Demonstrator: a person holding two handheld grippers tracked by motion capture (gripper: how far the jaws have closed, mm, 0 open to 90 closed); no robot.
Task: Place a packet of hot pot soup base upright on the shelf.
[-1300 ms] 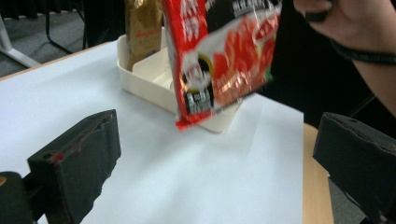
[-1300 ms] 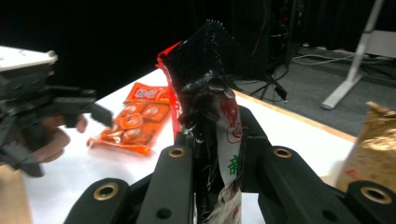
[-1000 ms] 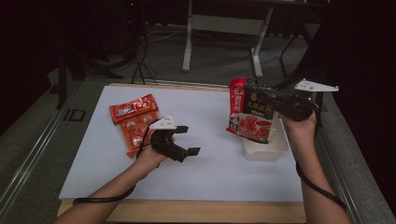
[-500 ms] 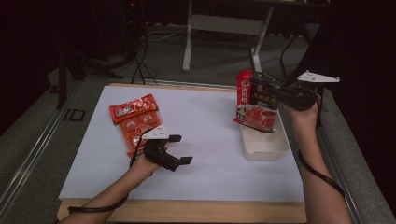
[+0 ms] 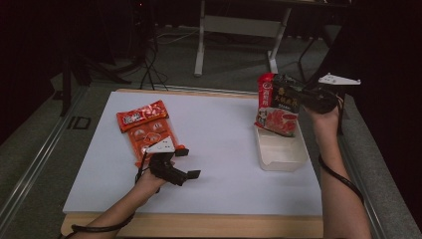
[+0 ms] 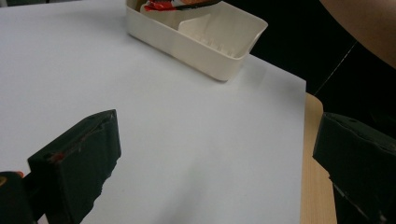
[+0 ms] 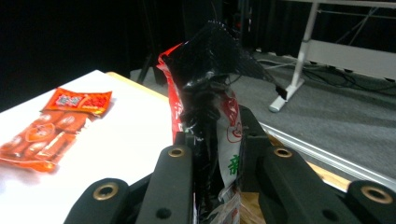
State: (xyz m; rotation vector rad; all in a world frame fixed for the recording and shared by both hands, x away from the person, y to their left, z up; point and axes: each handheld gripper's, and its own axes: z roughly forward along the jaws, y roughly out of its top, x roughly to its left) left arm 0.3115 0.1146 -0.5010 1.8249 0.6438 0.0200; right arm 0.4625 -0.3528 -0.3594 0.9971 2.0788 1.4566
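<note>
Lifted higher, red-and-black pouch (image 5: 277,103) hangs long-axis upright, seemingly touching tray (image 5: 279,152), in right claw (image 5: 304,95).

Floor mat left of the worktop (image 5: 209,149) carries pale letters "ID" (image 5: 78,122); the red-and-black pouch (image 5: 276,104) and the orange snack packet (image 5: 144,124) both bear printed characters, white and too small or blurred to read.
</note>
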